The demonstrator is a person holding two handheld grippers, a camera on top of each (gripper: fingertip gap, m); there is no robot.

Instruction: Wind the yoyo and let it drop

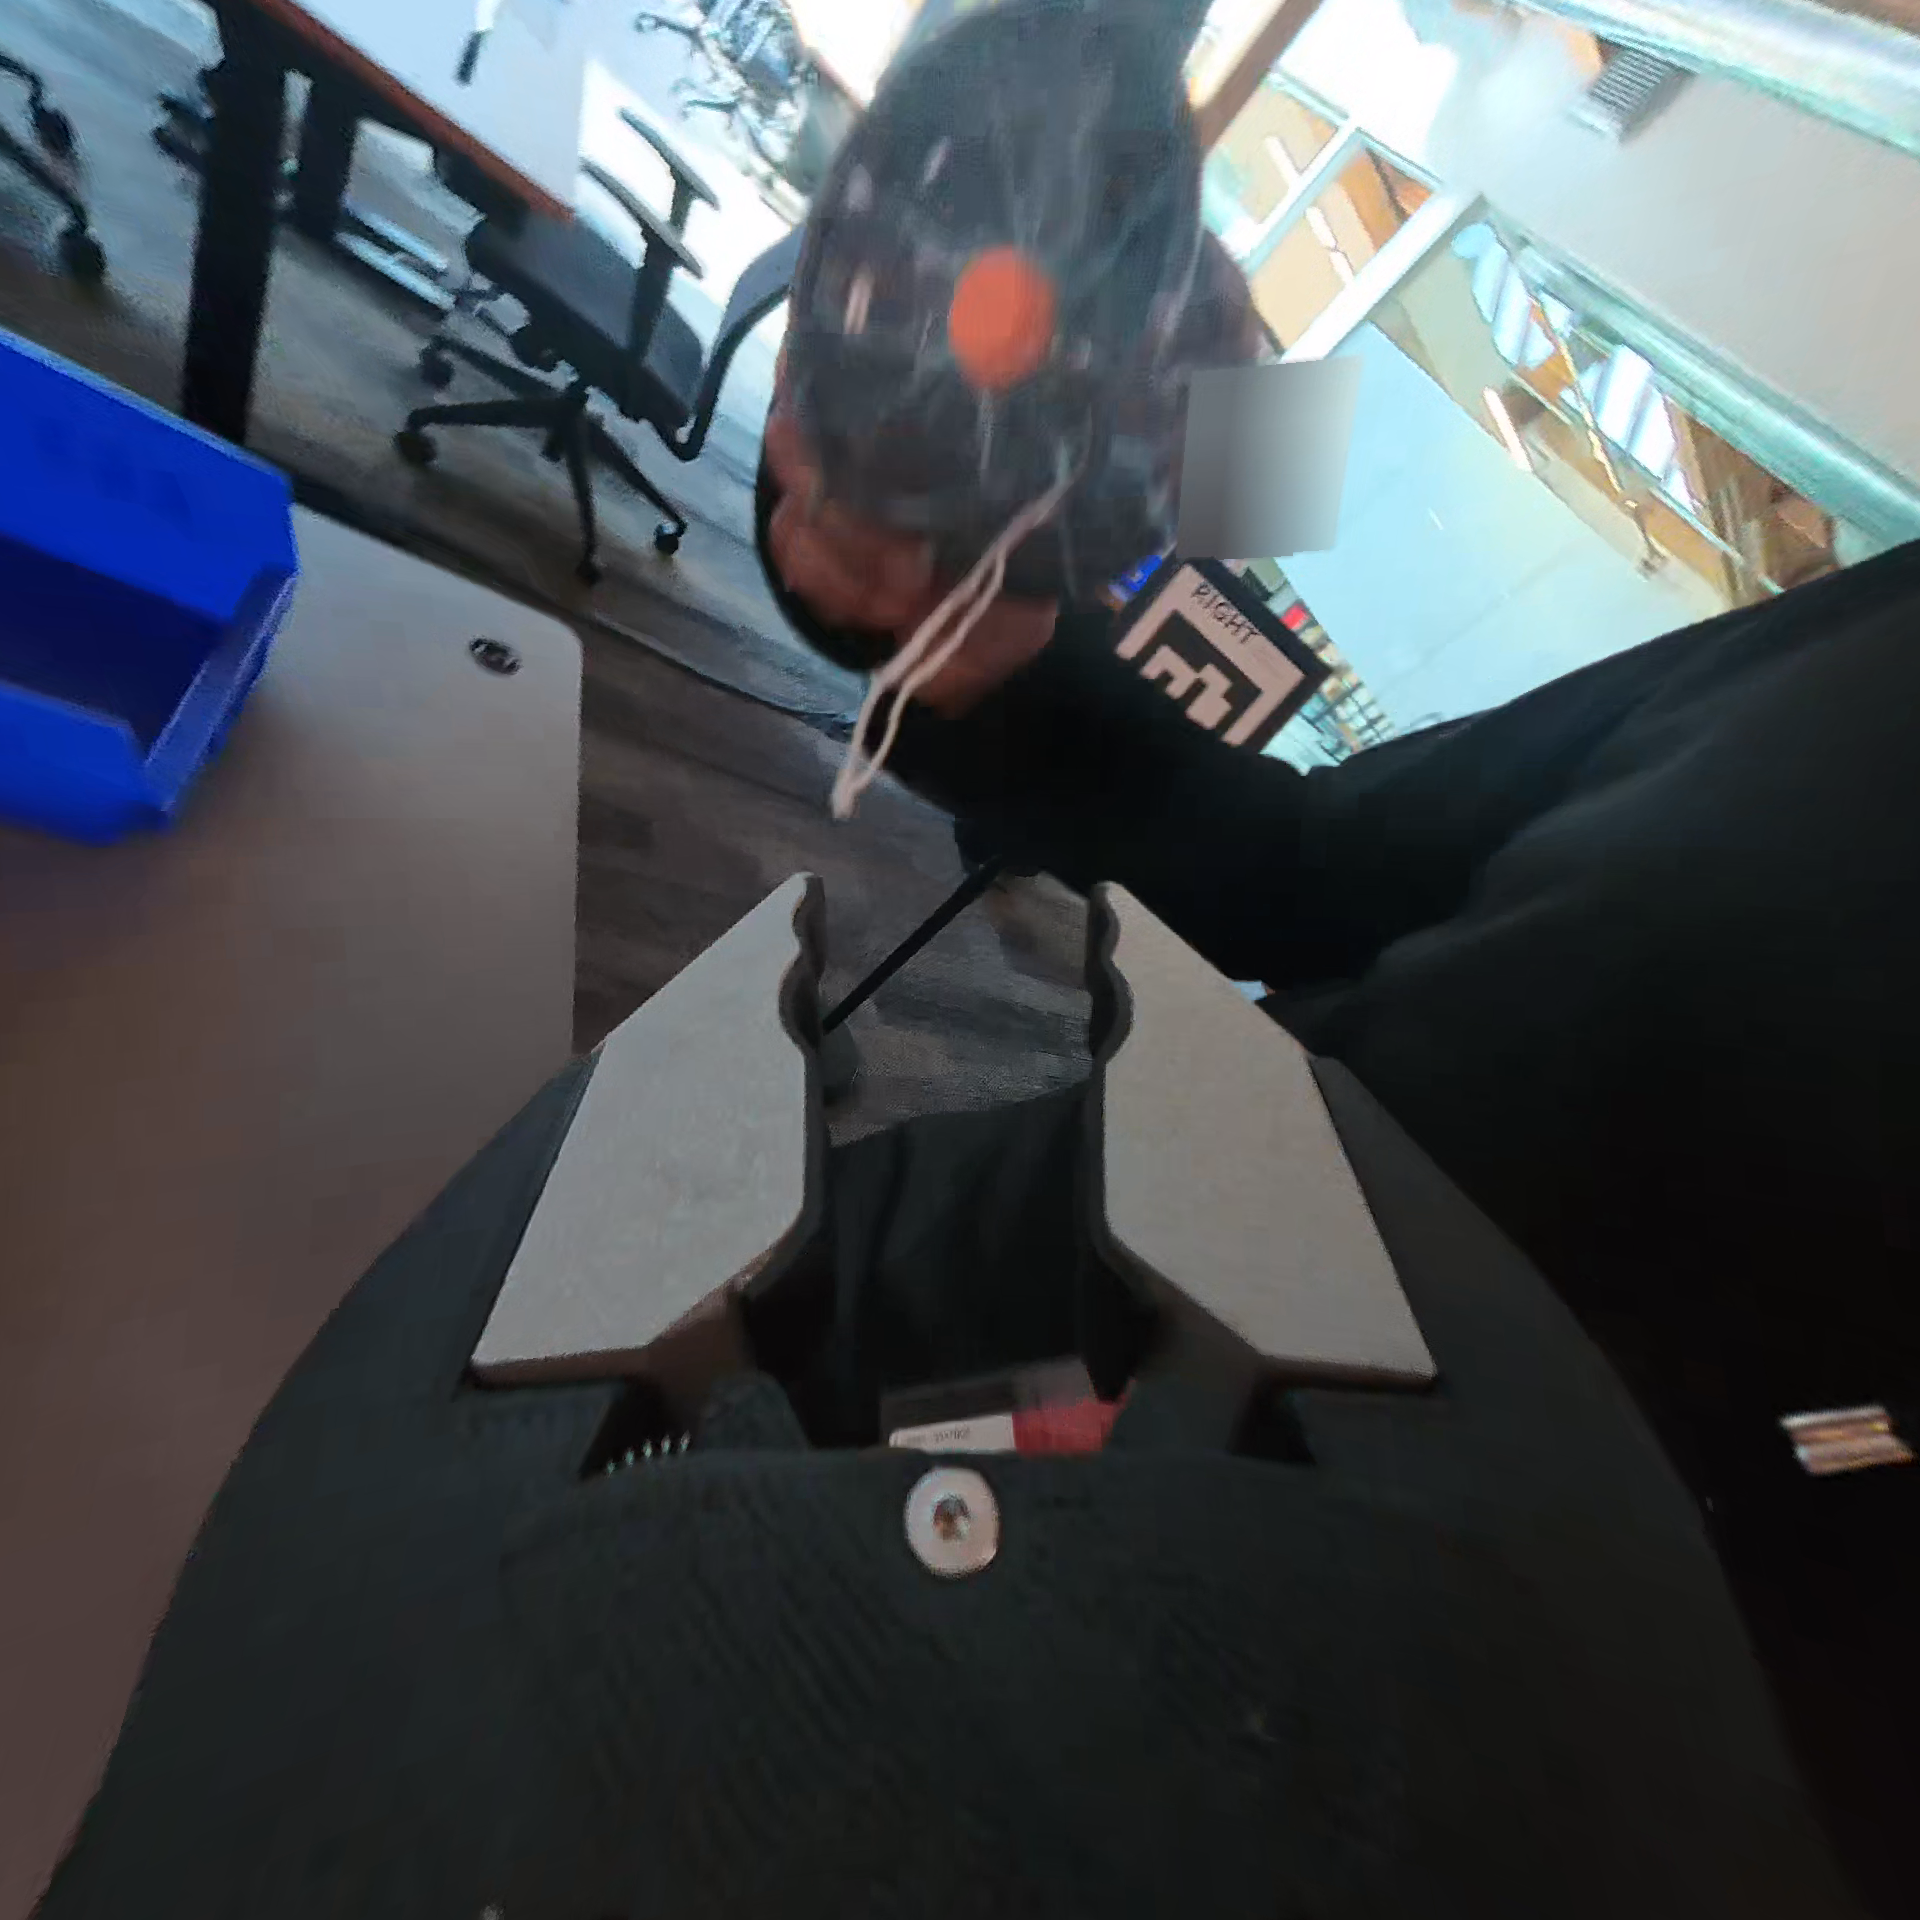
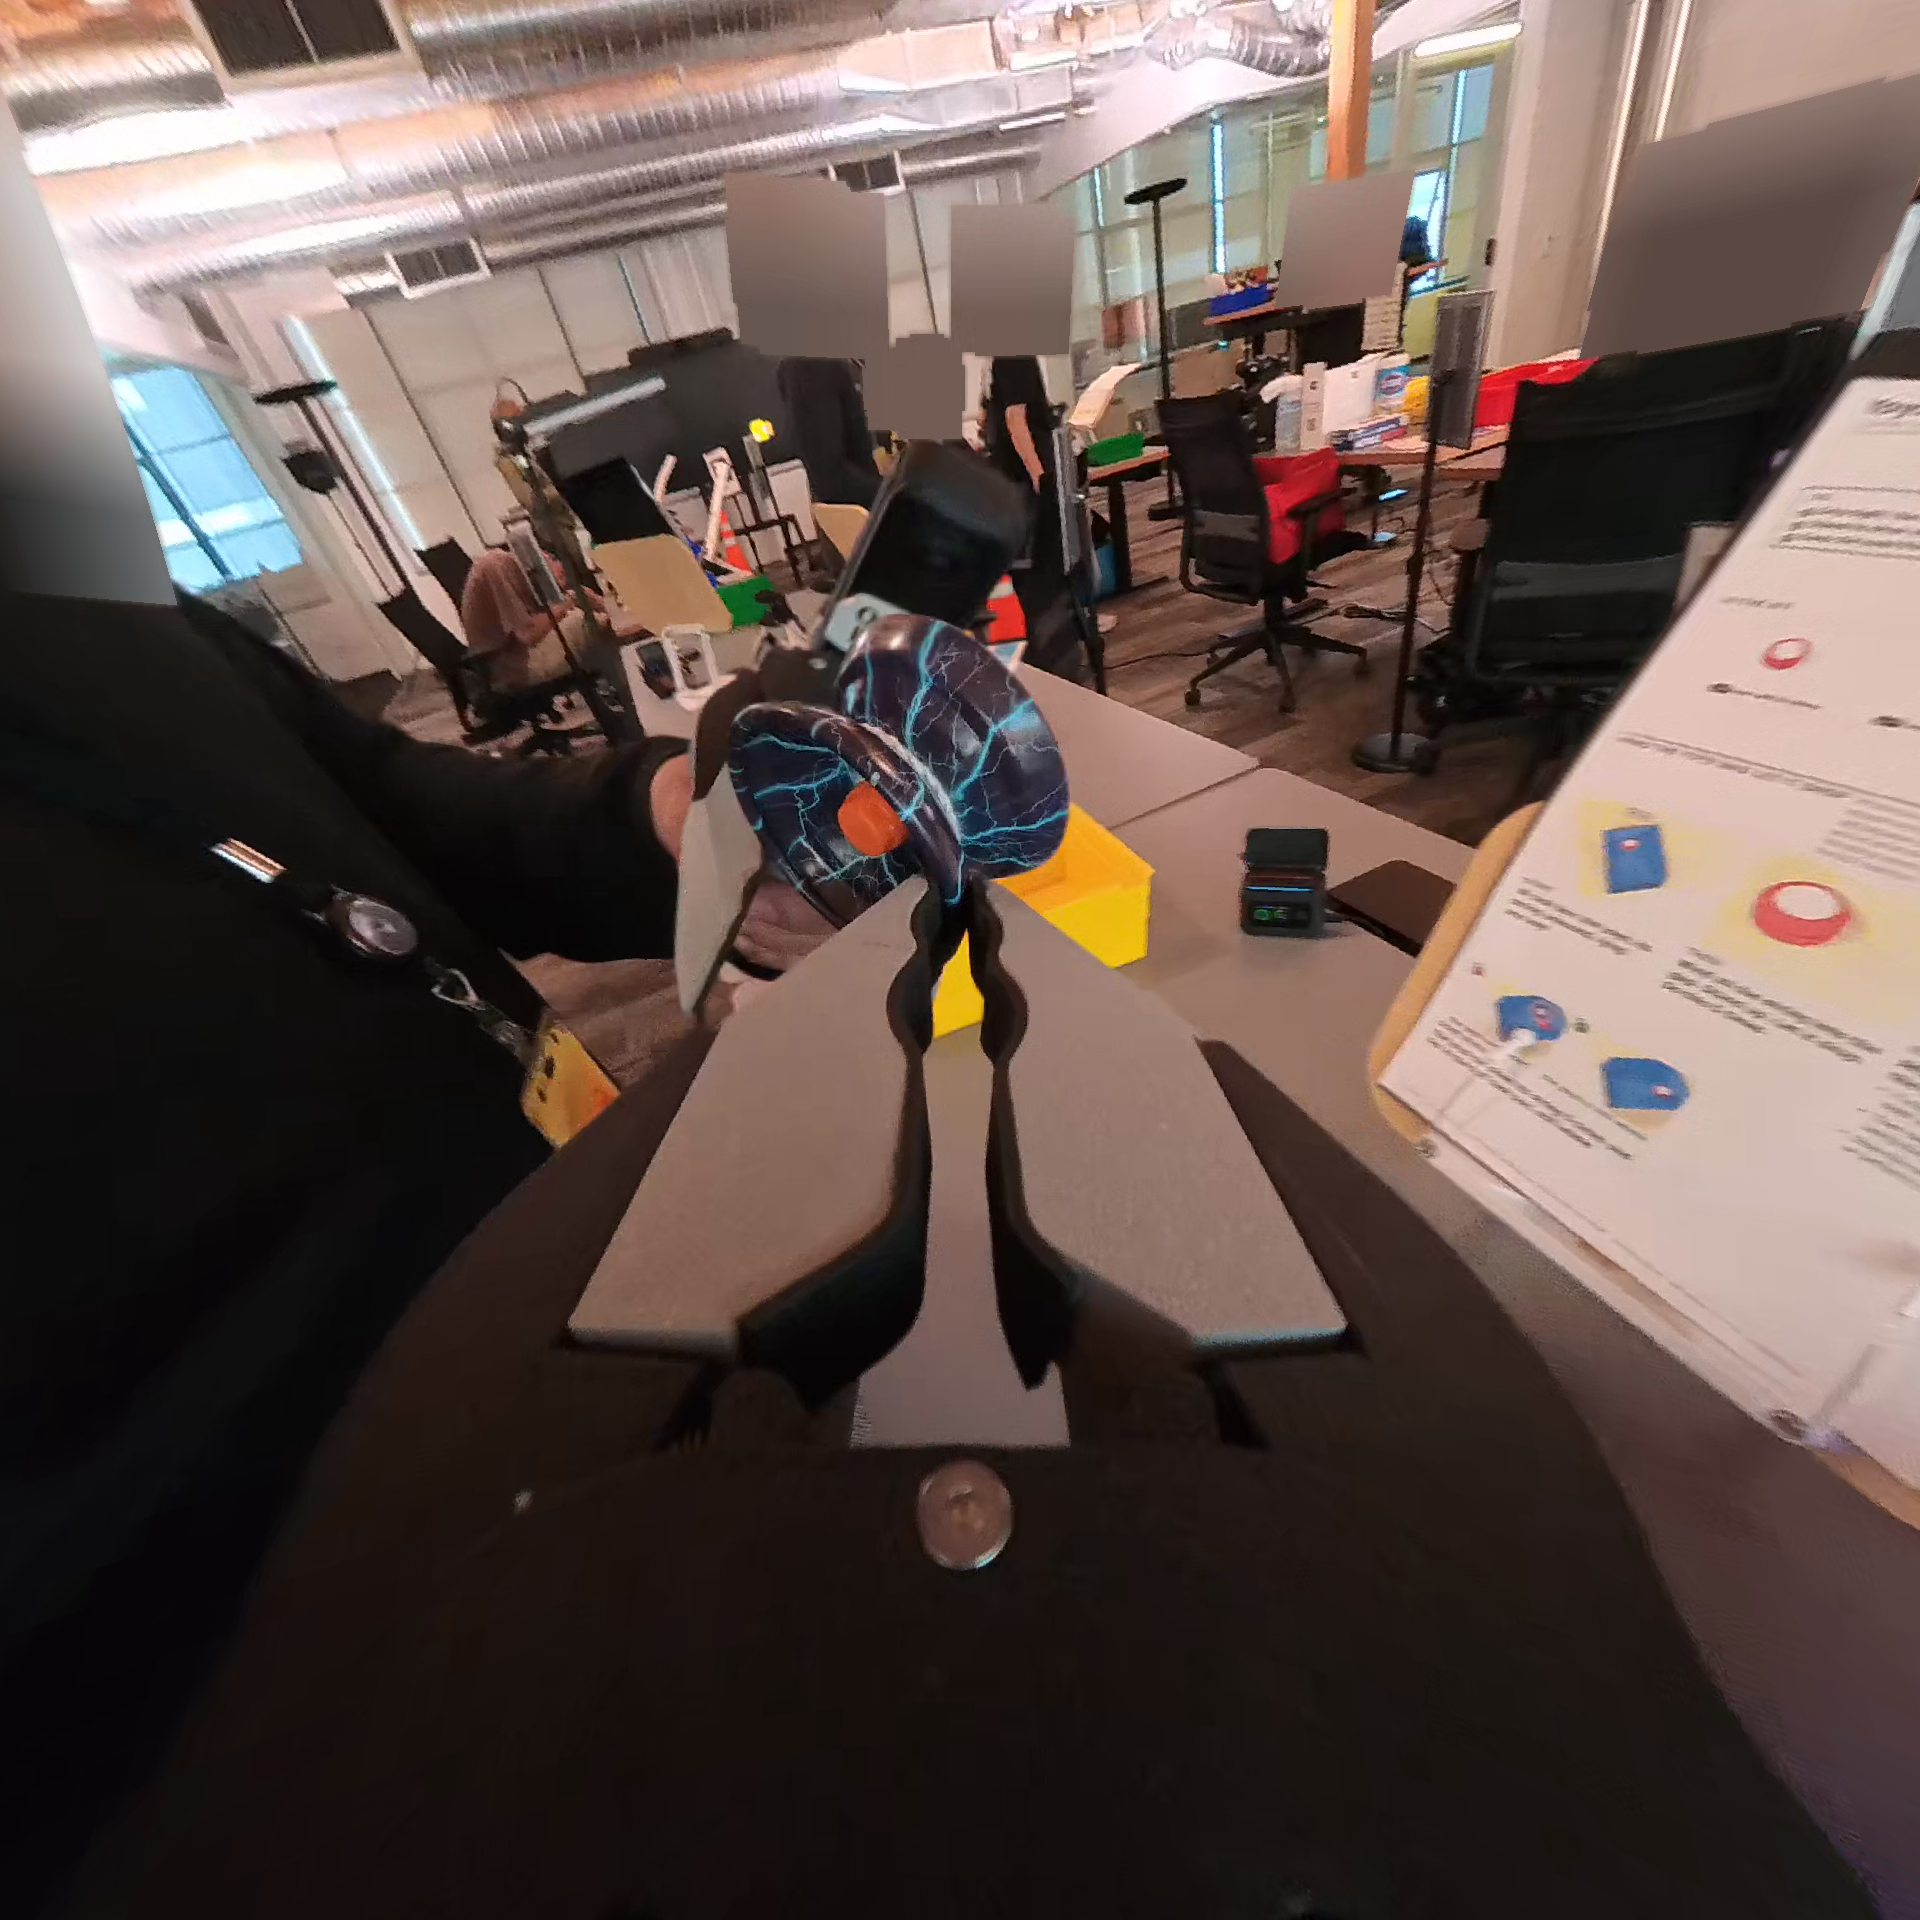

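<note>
Right claw (image 2: 951, 914) was pinched on the rim of the yoyo (image 2: 899, 774), held up above the desk (image 2: 1195, 821). Left claw (image 1: 956, 935) stood open and empty, white string (image 1: 935, 665) dangling just ahead. Yoyo judged hard, slick, light; rim grip may slip, so take the limp string near its loop.

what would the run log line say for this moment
right gripper: shut on yoyo | left gripper: open | string: loose loop hanging | yoyo: not yet dropped
</note>
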